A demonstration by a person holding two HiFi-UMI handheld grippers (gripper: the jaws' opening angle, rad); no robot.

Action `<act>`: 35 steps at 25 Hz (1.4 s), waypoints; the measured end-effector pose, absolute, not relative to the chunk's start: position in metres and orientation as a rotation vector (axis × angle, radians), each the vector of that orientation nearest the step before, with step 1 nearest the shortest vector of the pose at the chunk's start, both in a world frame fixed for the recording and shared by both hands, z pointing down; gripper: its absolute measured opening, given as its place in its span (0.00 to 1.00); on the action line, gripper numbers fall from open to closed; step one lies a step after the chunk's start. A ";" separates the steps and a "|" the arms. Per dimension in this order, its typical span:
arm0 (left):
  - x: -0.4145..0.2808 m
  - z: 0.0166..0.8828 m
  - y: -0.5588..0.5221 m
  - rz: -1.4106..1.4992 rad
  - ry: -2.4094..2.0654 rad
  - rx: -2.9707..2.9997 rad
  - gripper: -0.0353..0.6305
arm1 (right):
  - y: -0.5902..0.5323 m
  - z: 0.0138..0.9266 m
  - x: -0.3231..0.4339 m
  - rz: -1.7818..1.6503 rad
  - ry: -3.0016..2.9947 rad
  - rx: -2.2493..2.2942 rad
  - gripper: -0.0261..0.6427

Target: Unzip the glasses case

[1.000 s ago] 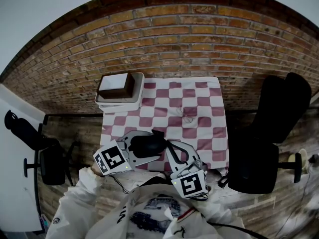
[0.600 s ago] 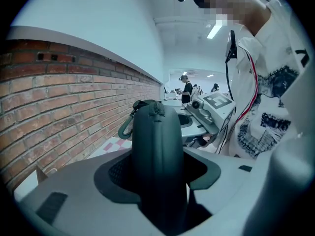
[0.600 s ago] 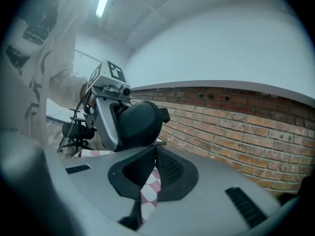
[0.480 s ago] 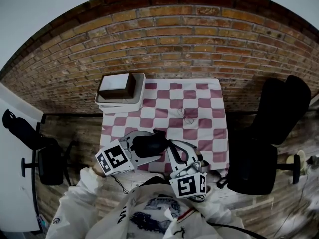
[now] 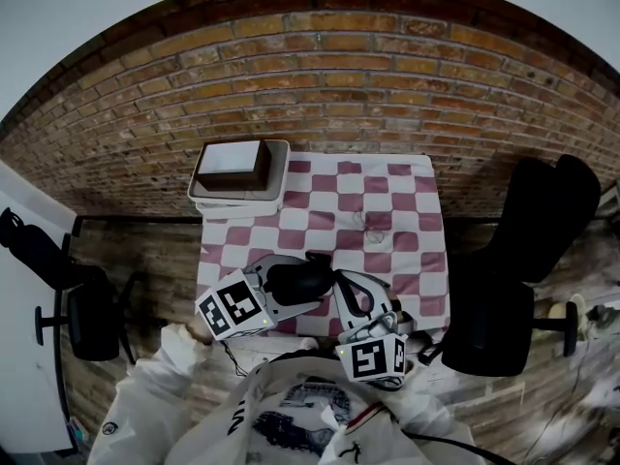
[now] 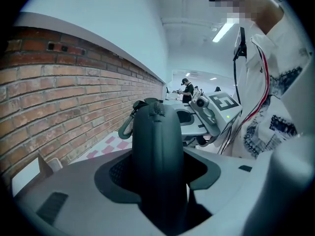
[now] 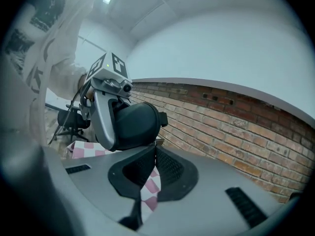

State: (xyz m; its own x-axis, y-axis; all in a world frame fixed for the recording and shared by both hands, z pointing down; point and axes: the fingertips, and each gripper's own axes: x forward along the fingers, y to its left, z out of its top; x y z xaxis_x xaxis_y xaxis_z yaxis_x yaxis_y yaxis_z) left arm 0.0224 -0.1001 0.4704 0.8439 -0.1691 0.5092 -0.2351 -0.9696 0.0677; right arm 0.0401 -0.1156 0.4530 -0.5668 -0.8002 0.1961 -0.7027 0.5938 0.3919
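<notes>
The person stands at the near edge of the table [image 5: 423, 310], which is covered in a red-and-white checked cloth [image 5: 387, 211]. The dark glasses case [image 5: 294, 277] is held over that near edge, a little left of the middle. The left gripper [image 5: 306, 282] has its jaws clamped around the case's body, with the zip seam and a clip loop [image 6: 126, 128] showing at the free end. The right gripper [image 5: 338, 283] comes in from the right, its jaws drawn together and its tips right at the case's end. I can't tell whether they pinch the zip pull. A stack of trays [image 5: 237, 177] sits at the far left corner, well apart.
</notes>
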 end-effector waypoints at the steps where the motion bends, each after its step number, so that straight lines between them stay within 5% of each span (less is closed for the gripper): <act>1: 0.019 0.472 -0.101 0.789 -0.320 2.888 0.43 | -0.116 0.453 0.038 -0.399 -2.457 1.211 0.06; 35: -0.017 0.481 -0.105 0.919 -0.220 2.888 0.43 | -0.119 0.438 0.005 -0.847 -2.008 1.170 0.06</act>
